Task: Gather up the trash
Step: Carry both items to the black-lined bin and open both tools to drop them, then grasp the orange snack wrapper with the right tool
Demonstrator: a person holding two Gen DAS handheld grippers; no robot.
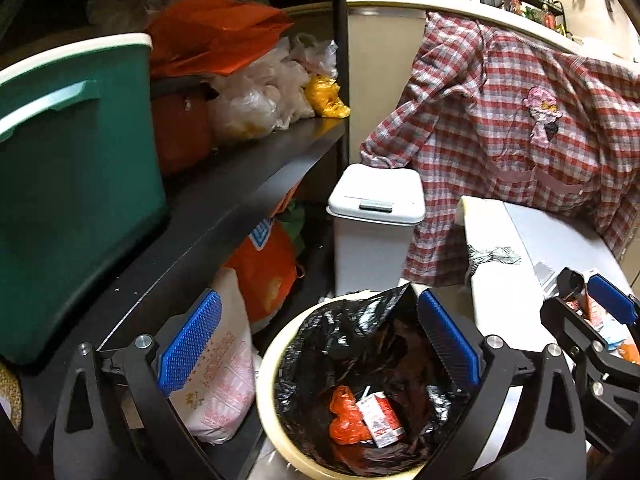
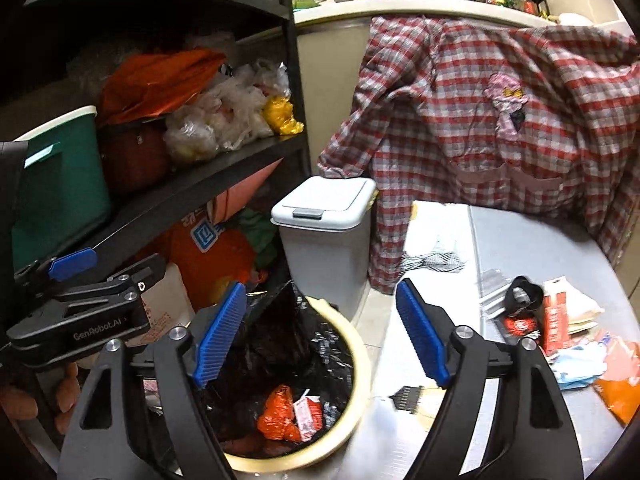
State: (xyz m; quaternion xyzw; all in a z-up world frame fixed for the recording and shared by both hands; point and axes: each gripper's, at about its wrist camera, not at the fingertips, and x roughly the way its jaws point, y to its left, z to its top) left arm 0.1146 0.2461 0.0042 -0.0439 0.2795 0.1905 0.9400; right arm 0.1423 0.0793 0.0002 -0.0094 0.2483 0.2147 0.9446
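Note:
A cream bin (image 1: 269,364) (image 2: 362,364) with a black liner stands on the floor below both grippers. Inside it lie a crumpled orange wrapper (image 1: 345,422) (image 2: 278,414) and a small red-and-white carton (image 1: 380,420) (image 2: 308,416). My left gripper (image 1: 320,304) (image 2: 116,266) hangs open over the bin, nothing between its blue pads. My right gripper (image 2: 320,292) (image 1: 584,304) is open too and holds nothing, over the bin's right rim and the table edge. More litter lies on the grey table (image 2: 540,240): a red carton (image 2: 554,320), a black round piece (image 2: 522,296), a pale blue wrapper (image 2: 580,364) and an orange wrapper (image 2: 620,388).
A white lidded bin (image 1: 376,216) (image 2: 326,208) stands behind the cream one. A plaid shirt (image 1: 520,120) hangs behind the table. On the left a black shelf (image 1: 256,160) carries a green tub (image 1: 72,184) and plastic bags, with an orange bag (image 1: 264,276) underneath.

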